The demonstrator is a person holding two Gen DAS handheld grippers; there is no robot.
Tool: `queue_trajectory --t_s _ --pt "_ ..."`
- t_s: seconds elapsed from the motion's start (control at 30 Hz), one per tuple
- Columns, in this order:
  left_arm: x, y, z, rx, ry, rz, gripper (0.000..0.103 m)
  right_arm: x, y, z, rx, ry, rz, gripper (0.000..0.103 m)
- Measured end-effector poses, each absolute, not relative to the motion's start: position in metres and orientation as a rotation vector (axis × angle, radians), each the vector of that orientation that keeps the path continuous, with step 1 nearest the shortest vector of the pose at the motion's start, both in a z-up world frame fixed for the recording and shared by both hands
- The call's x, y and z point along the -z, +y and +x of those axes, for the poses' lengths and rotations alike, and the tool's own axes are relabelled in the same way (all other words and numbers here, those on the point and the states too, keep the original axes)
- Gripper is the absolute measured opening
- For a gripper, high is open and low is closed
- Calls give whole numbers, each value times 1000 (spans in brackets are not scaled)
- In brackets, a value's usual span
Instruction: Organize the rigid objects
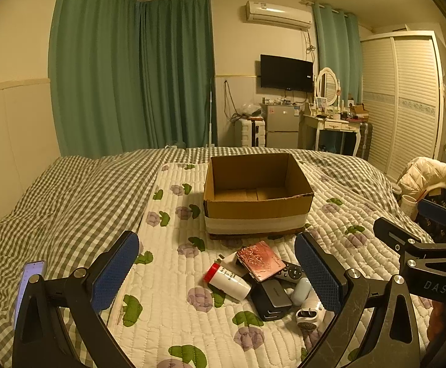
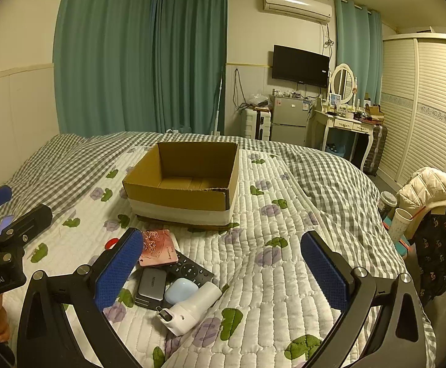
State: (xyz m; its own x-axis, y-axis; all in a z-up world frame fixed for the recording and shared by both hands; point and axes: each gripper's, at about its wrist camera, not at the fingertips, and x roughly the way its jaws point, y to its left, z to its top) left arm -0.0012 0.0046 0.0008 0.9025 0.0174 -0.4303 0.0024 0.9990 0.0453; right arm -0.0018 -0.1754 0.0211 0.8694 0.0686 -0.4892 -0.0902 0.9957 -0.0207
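An open, empty cardboard box (image 1: 258,194) (image 2: 183,181) stands on the quilted bed. In front of it lies a pile: a white bottle with a red cap (image 1: 227,280), a pink patterned card case (image 1: 259,260) (image 2: 158,247), a black remote (image 1: 292,271) (image 2: 189,270), a grey power bank (image 1: 273,296) (image 2: 152,283), a pale blue earbud case (image 1: 301,291) (image 2: 180,289) and a white handheld device (image 1: 309,314) (image 2: 189,308). My left gripper (image 1: 217,271) is open above the pile. My right gripper (image 2: 223,265) is open, just right of the pile.
A phone (image 1: 28,285) lies on the checked duvet at the left. A chair with a cream jacket (image 2: 434,190) and a paper cup (image 2: 402,224) stand by the bed's right edge. A fridge, a dressing table and a wardrobe are beyond the bed.
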Motion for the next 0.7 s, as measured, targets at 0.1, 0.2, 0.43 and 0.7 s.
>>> queue_trajectory --t_s 0.1,0.2,0.43,0.7 --pt "-1 5 -1 -10 447 45 103 -21 -175 -2 -84 511 -45 103" --pt "0 6 -1 -12 449 42 103 -21 -175 -2 -86 513 -45 103" --pt "2 6 -1 -11 454 41 103 -19 -173 -2 -91 518 -56 103" --pt "4 5 0 -11 456 42 103 -19 -172 -1 -91 521 -59 103"
